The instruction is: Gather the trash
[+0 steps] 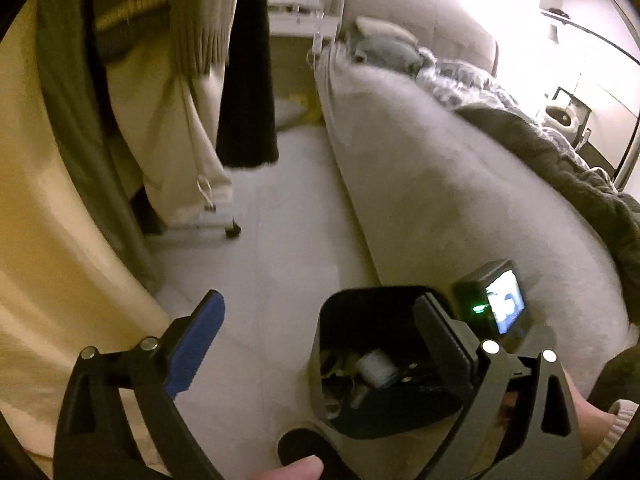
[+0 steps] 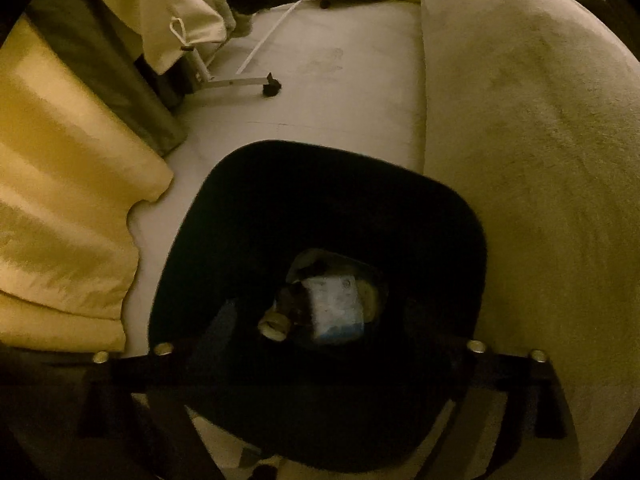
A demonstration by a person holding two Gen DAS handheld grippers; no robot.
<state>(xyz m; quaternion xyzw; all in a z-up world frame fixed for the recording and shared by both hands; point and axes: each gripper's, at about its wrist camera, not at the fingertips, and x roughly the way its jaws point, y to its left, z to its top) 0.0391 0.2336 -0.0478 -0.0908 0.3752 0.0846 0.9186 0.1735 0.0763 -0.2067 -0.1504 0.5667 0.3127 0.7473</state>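
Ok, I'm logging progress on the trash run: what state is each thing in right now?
Left hand-held gripper: open, nothing between its fingers.
Right hand-held gripper: open, pointing down into the bin, empty.
Trash bin: upright on the floor beside the bed, no lid, partly filled.
Pale packet: lying in the bin.
Bed: unmade, covers bunched up.

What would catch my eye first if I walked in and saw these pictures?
Most likely the black trash bin on the pale floor beside the bed, seen from straight above in the right wrist view, with a whitish packet lying at its bottom. In the left wrist view, the left gripper stands wide open and empty, one finger carrying a bright blue pad. Yellow curtains hang at the left.
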